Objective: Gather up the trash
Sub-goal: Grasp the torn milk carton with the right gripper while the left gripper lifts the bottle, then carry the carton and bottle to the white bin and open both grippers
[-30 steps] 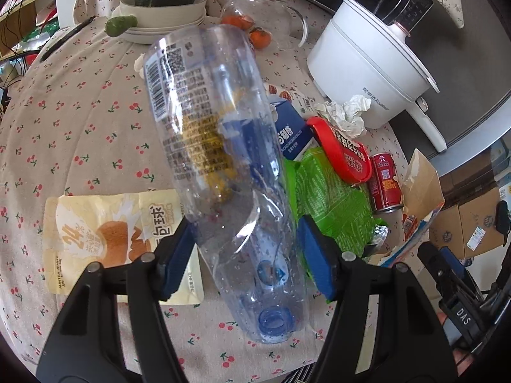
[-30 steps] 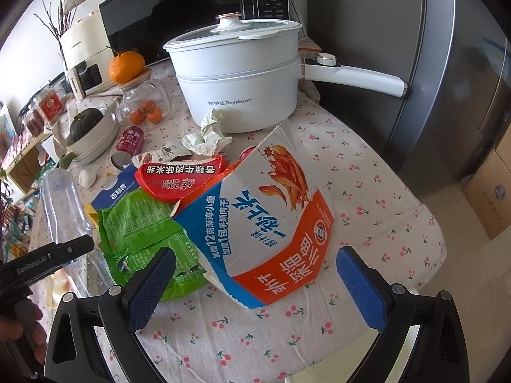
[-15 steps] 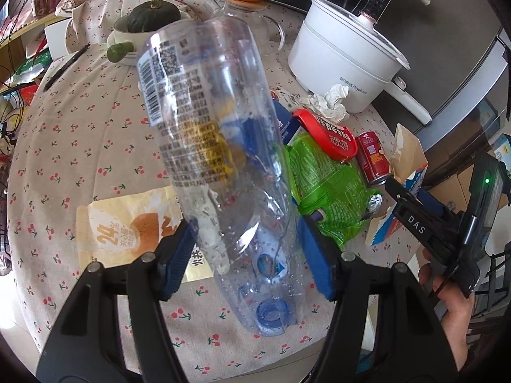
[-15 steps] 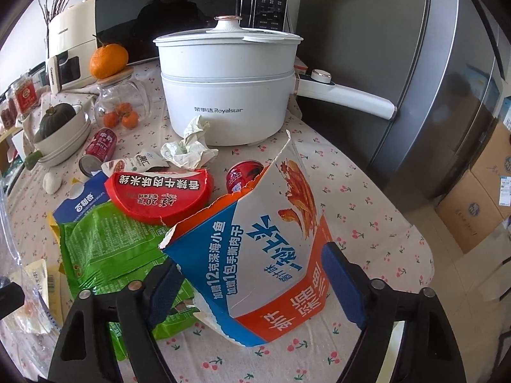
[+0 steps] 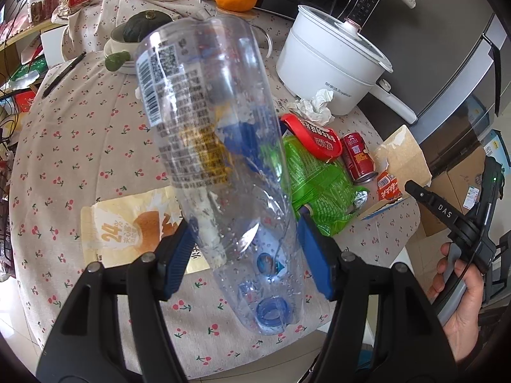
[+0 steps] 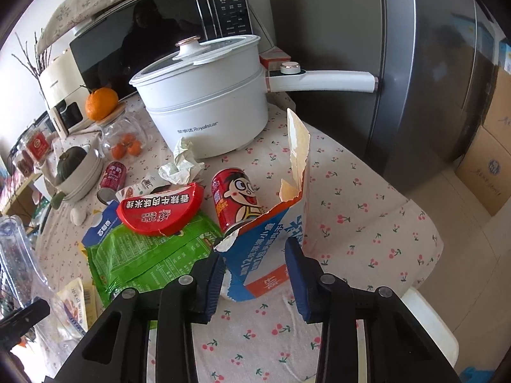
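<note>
Over the near edge of the table [image 5: 80, 146], your left gripper [image 5: 246, 252] pinches the clear bottle [image 5: 217, 146] low on its body, cap end toward you and base tipped away, which keeps it lifted off the cloth and your view of the litter open. That grip looks firm: both blue pads press the plastic, so the bottle is collected and only waits for a bin, which I can't see in either view. On the right side, your right gripper [image 6: 255, 274] has just been closing, and the torn carton [image 6: 274, 249] stands between its jaws; the right pad seems to touch the carton's wall, the left pad looks just shy of it, so I'd call it straddled, not yet squeezed. The carton stands upright with its ripped flap pointing up, which is why you come at it from the side, low down where the walls look stiffest. The red can [image 6: 234, 198] lies just behind it, touching or nearly so, and may roll if you drag the carton. The green bag [image 6: 150, 255], red lid [image 6: 163, 207] and crumpled tissue [image 6: 182, 166] sit clustered by the white pot [image 6: 207, 108], still to gather.
</note>
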`<state>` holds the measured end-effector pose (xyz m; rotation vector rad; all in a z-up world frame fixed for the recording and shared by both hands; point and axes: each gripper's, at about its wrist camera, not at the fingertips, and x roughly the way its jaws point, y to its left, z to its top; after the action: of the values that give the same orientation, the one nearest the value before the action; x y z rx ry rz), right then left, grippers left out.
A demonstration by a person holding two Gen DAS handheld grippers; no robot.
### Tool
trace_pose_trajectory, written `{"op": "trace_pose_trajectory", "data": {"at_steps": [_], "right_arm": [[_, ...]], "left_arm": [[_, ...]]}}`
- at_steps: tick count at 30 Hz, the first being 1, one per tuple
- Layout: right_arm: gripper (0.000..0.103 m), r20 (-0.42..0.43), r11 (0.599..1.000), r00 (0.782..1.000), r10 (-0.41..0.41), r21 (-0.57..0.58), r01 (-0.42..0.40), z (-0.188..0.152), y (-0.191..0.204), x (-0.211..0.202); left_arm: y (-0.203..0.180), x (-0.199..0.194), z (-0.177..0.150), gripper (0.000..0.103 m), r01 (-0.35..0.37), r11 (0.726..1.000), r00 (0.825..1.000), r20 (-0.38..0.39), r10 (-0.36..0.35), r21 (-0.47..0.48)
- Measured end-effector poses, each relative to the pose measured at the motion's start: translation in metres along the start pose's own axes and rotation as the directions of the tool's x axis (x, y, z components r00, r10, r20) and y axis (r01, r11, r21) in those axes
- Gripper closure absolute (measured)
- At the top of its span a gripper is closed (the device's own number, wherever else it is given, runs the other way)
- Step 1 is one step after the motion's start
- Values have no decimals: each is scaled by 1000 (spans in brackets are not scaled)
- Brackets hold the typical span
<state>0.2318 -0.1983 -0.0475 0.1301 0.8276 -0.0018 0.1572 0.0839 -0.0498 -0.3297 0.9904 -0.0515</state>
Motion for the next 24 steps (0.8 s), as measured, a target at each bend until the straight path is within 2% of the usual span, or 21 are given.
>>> {"op": "trace_pose_trajectory", "data": {"at_steps": [2,3,6,8,17,24], "right_arm": [[72,-10,1000,1000,6,29,-6,1,-12,-1],[80,-16,999,1000,10,45,-9,2,-18,-1],[93,-38,994,999,39,108,-35,2,-39,-1],[97,-50,987,997,64,148,-56,1,-51,-1],[100,-34,954,986,166,259,-152,2,-89,-22],[101,-12,955,986,169,248,-161,-2,-110,-58]], "left_arm": [[0,-2,-1,37,0,1000,1000,2,0,7],[0,-2,-1,37,0,1000,1000,2,0,9],[1,-4,-3,37,1,1000,1000,3,-1,15],[1,-6,-3,37,3,1000,1000,5,-3,18],[-2,-17,-6,37,21,999,999,32,-23,38],[-17,-28,-14,37,61,994,997,46,-65,89]]}}
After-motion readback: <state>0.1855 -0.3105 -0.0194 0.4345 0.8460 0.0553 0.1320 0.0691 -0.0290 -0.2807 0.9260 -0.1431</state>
